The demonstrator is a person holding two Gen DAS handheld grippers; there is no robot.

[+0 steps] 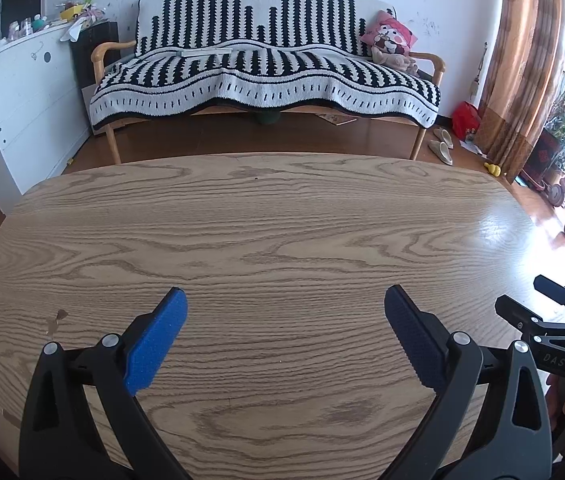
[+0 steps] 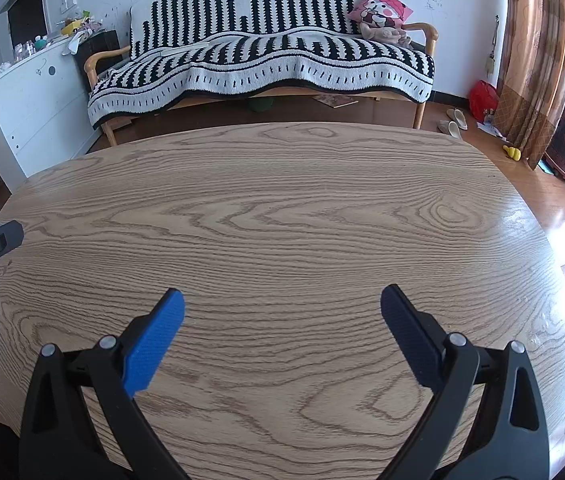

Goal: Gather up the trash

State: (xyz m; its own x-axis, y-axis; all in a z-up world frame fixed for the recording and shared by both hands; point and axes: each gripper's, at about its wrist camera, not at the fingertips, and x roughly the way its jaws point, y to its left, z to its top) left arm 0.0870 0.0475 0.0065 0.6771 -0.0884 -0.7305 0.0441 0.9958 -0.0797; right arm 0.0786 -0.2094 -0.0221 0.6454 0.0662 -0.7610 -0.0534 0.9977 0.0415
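Both the left gripper (image 1: pixel 285 300) and right gripper (image 2: pixel 282 300) hang spread wide and empty over the wooden bench (image 1: pixel 282 220). No trash shows on it, so whether collecting is finished or unstarted cannot be told.

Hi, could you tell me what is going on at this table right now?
A person holds a two-finger gripper in each hand over a wooden table. The left gripper and the right gripper both hang open with nothing between their fingers. No trash shows on the part of the tabletop in view, so neither gripper has anything to collect yet. Beyond the table stands a sofa under a black-and-white striped cover, with slippers on the floor beside it.
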